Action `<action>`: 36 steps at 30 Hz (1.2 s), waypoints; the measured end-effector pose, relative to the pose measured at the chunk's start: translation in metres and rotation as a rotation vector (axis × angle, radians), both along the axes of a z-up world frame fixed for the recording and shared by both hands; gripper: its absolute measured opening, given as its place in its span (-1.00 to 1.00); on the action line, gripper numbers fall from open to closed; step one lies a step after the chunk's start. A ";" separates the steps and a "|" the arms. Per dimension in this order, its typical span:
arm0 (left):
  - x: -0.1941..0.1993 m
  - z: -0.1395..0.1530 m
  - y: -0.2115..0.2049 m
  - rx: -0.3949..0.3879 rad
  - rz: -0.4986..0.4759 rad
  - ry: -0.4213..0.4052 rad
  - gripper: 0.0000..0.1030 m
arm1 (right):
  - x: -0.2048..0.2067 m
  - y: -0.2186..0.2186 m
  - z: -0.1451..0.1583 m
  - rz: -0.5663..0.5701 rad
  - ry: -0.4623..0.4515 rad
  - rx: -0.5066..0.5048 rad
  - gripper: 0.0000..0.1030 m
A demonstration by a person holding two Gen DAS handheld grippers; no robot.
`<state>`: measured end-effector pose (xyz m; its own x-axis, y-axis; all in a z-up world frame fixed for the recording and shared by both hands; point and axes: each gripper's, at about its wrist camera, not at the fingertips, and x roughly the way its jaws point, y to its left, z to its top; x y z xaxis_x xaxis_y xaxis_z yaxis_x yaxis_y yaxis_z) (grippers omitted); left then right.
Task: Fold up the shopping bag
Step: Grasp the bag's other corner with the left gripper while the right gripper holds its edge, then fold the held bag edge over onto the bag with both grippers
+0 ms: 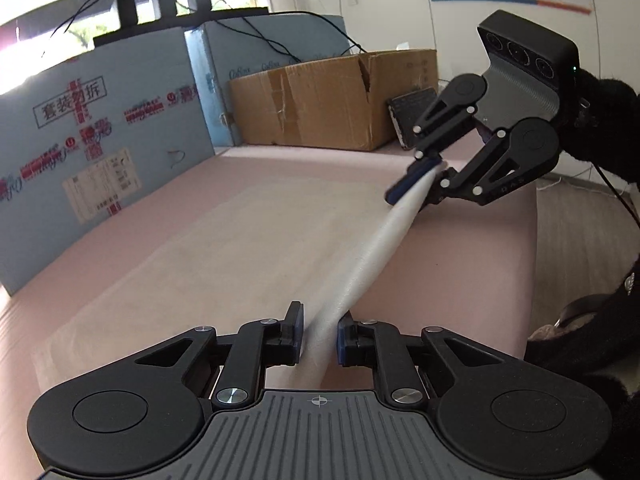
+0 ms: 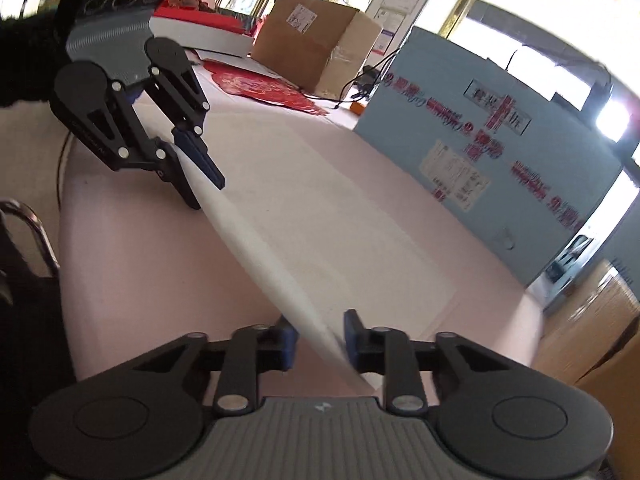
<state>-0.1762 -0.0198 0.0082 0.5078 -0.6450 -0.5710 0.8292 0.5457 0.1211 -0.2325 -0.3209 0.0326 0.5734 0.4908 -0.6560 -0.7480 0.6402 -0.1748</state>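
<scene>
Left tongs (image 1: 318, 338): nearest the left wrist camera, fingers standing either side of the raised bag edge with a narrow gap; pinching it, by the look of the taut edge.
Right tongs (image 2: 320, 338): same story in the right wrist view, narrow, white edge running between the fingers, looking gripped; in the left view the right tongs (image 1: 420, 184) are closing on the far end of that edge.
Shopping bag (image 1: 240, 240): thin, white, semi-clear, lying flat on the pink tabletop (image 1: 460, 260), with its near long edge lifted into a tight ridge between the two tongs.
Bag position: sitting between the person's side of the tabletop and the blue carton (image 1: 100, 140); far long edge lying flat, near that carton.
Step in hand (judgement): carrying the lifted long edge over toward the far edge, folding lengthwise; cannot tell whether this is an early or later fold.
Doing it well: keeping both tongs level and equally spaced so the ridge is staying taut, no sag in the middle.
Doing it well: moving both ends together, at one pace, so the edge is landing parallel to the far edge.
Doing it well: lowering before letting go, since thin film is likely drifting or springing back.
Risk: film slipping out of one pair of tongs, skewing the crease.
Background: brown cardboard box (image 1: 332, 100) standing behind, well apart from the bag.
</scene>
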 end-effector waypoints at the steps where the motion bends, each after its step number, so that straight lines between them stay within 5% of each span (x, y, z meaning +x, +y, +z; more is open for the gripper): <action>1: 0.002 0.001 0.008 -0.012 0.011 0.015 -0.66 | 0.004 -0.008 0.001 -0.015 0.040 0.046 -0.77; 11: 0.011 -0.003 0.109 -0.214 0.171 0.166 -0.65 | 0.028 -0.060 -0.008 -0.106 0.242 0.330 -0.79; 17: 0.019 -0.013 0.145 -0.426 0.230 0.266 -0.64 | 0.036 -0.067 -0.011 -0.133 0.272 0.388 -0.80; 23: 0.023 -0.011 0.157 -0.504 0.347 0.294 -0.57 | 0.042 -0.073 -0.015 -0.166 0.296 0.443 -0.83; 28: 0.029 -0.008 0.150 -0.506 0.434 0.334 -0.57 | 0.043 -0.079 -0.018 -0.252 0.331 0.535 -0.82; 36: 0.025 0.000 0.121 -0.324 0.541 0.234 -0.55 | 0.044 -0.080 -0.013 -0.440 0.338 0.649 -0.73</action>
<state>-0.1511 0.1015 0.0084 0.6939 -0.4921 -0.5258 0.4132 0.8700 -0.2689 -0.1888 -0.4007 0.0199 0.6239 0.6071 -0.4922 -0.3535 0.7809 0.5150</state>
